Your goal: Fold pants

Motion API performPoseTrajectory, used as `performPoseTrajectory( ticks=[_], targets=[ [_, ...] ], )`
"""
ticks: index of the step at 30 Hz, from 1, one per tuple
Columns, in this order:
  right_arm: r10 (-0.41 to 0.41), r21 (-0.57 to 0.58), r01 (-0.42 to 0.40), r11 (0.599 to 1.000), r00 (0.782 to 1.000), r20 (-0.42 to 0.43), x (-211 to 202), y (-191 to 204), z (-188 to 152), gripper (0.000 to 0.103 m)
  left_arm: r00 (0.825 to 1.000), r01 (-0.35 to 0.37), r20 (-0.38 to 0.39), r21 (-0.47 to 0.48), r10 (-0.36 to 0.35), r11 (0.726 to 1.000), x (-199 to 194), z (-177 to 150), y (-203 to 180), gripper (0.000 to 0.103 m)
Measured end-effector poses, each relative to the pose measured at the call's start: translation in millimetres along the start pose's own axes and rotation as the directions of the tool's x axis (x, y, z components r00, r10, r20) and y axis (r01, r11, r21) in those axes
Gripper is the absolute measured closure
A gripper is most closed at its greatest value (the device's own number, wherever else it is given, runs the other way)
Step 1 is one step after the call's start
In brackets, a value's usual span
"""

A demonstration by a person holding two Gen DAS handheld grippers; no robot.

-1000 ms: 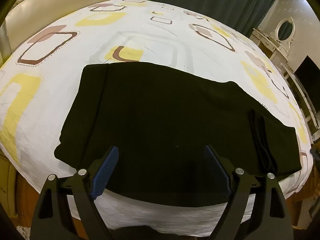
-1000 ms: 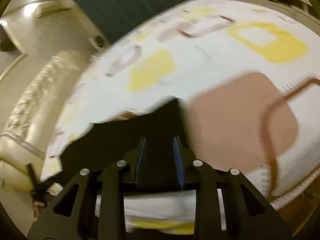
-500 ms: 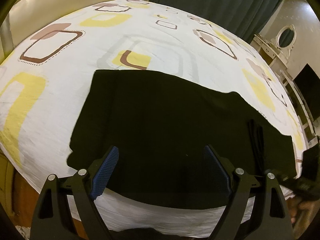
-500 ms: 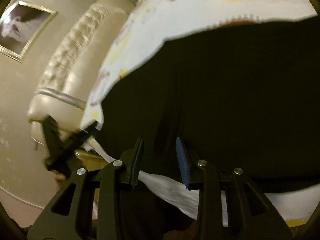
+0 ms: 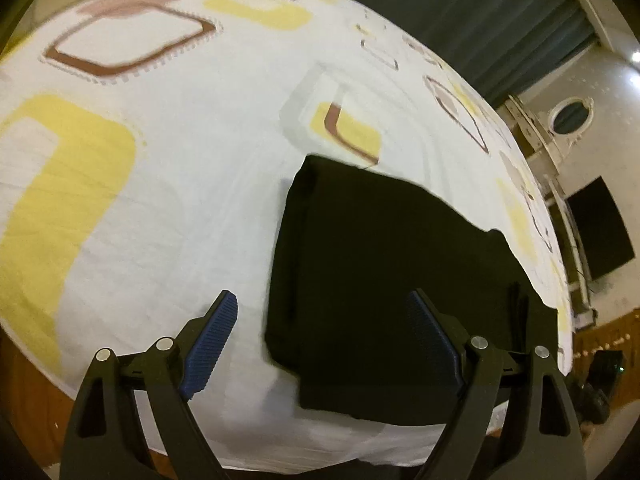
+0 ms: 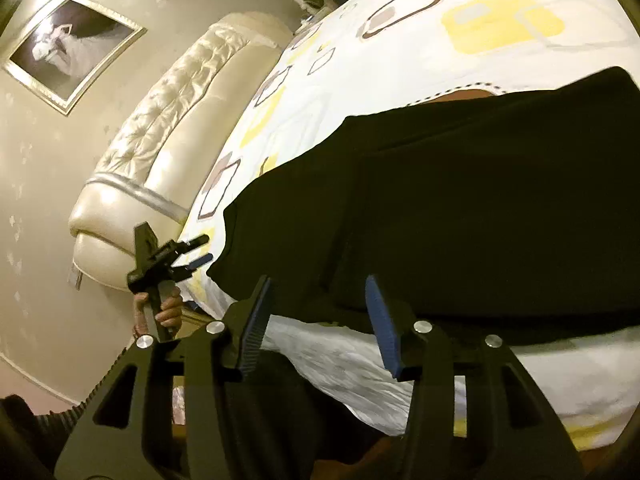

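On the bed (image 5: 168,208), both grippers now gape empty; right gripper (image 6: 318,324) released the pants (image 5: 384,280).

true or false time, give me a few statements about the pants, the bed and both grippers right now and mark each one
1. The black pants lie on the patterned bedsheet. True.
2. The left gripper is shut on the pants. False: it is open and holds nothing.
3. The right gripper is open, with nothing between its blue pads. True.
4. The pants are white. False: they are black; the sheet is white with yellow and brown shapes.
5. A framed picture hangs on the wall beside the cream padded headboard. True.
6. The pants hang off the headboard. False: they lie near the bed's front edge.
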State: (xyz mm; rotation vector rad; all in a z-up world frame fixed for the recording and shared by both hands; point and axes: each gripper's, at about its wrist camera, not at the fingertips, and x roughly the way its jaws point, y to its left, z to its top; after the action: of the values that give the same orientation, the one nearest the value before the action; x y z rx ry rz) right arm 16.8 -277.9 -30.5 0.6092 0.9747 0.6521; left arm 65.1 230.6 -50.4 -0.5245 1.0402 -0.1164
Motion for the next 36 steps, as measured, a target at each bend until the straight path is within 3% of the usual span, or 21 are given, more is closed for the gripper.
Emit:
performPoseTrajectory(
  ticks=[3, 8, 9, 11, 13, 14, 17, 20, 24, 28, 36],
  targets=[
    [-0.001, 0.015, 0.001, 1.000, 1.000, 0.009, -2.1, -4.5, -1.0, 0.055, 0.989, 0.120, -0.084, -0.006, -0.120, 0.993, 18.4, 3.2, 1.2, 0.018],
    [0.006, 0.036, -0.006, 0.999, 1.000, -0.001, 3.4, -9.0, -3.7, 0.055, 0.978, 0.169, -0.134, 0.063, -0.159, 0.984, 41.9, 10.2, -11.4, 0.019],
    [0.003, 0.034, -0.003, 0.999, 1.000, -0.003, 4.0, -8.7, -4.6, 0.055, 0.974, 0.190, -0.133, 0.052, -0.182, 0.980, 44.5, 12.1, -10.9, 0.023],
    [0.003, 0.026, -0.002, 1.000, 1.000, -0.010, 6.2, -8.0, -5.6, 0.055, 0.971, 0.204, -0.135, 0.028, -0.198, 0.979, 46.3, 13.8, -8.5, 0.035],
    [0.001, 0.027, 0.000, 1.000, 1.000, -0.007, 7.2, -9.3, -6.2, 0.055, 0.969, 0.198, -0.153, -0.001, -0.196, 0.980, 51.7, 13.8, -5.3, 0.078],
    [0.006, 0.029, -0.006, 1.000, 1.000, -0.001, 7.2, -10.4, -6.0, 0.055, 0.967, 0.196, -0.163, -0.016, -0.196, 0.980, 54.0, 13.7, -3.2, 0.082],
    [-0.002, 0.035, 0.002, 0.999, 1.000, 0.012, 6.3, -13.4, -5.4, 0.054, 0.964, 0.206, -0.157, -0.060, -0.213, 0.977, 52.8, 12.6, -1.2, 0.086],
    [-0.025, 0.040, 0.023, 0.999, 0.999, 0.028, 2.0, -15.5, -4.6, 0.048, 0.970, 0.189, -0.145, -0.056, -0.195, 0.980, 46.6, 12.9, -8.0, 0.088],
    [-0.056, 0.032, 0.054, 0.998, 0.997, 0.056, -5.3, -15.4, -1.0, 0.047, 0.976, 0.162, -0.137, -0.053, -0.168, 0.985, 32.8, 18.2, -22.3, 0.088],
    [-0.070, 0.034, 0.067, 0.997, 0.994, 0.082, -12.8, -14.1, 2.2, 0.046, 0.987, 0.122, -0.105, 0.033, -0.118, 0.992, 6.1, 26.2, -56.2, 0.088],
    [-0.086, 0.018, 0.085, 0.996, 0.990, 0.116, -24.3, -9.3, 5.9, 0.046, 0.992, 0.125, -0.048, 0.209, -0.118, 0.970, -38.8, 30.3, -145.4, 0.089]
  ],
)
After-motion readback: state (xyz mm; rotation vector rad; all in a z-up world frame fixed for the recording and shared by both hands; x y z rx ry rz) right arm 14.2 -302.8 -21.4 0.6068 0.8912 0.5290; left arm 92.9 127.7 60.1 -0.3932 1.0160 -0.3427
